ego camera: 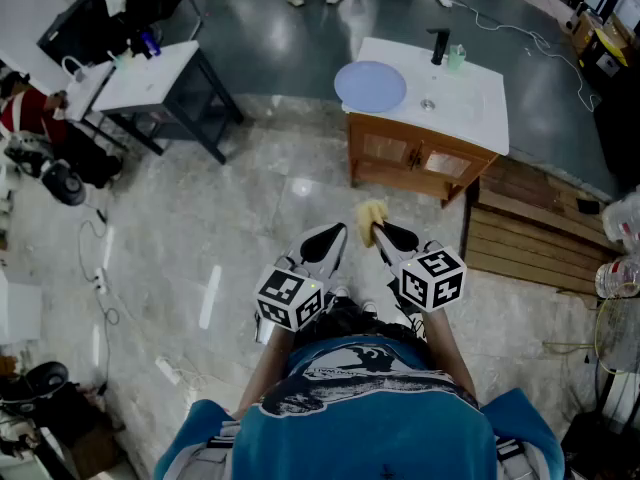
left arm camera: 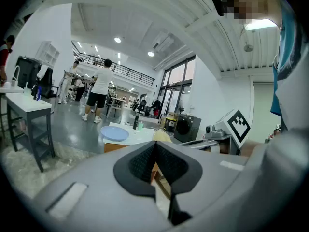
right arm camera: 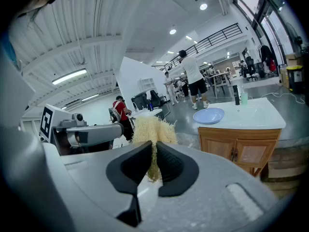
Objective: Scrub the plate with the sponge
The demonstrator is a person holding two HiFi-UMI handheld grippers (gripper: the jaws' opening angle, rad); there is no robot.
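A pale blue plate (ego camera: 370, 86) lies on the left end of a white counter (ego camera: 470, 103) over a wooden cabinet, well ahead of both grippers. It also shows in the left gripper view as the plate (left arm camera: 115, 133) and in the right gripper view as the plate (right arm camera: 208, 115). My right gripper (ego camera: 374, 230) is shut on a yellow fibrous sponge (ego camera: 372, 215), whose fibres stick out past the pads (right arm camera: 153, 132). My left gripper (ego camera: 338, 231) is shut with nothing in it, held beside the right one above the floor.
A black tap (ego camera: 438, 45) and a small green bottle (ego camera: 456, 58) stand at the counter's back. A white table (ego camera: 150, 76) on dark legs stands at the left. Wooden planks (ego camera: 530, 233) lie right of the cabinet. People stand farther back in the hall.
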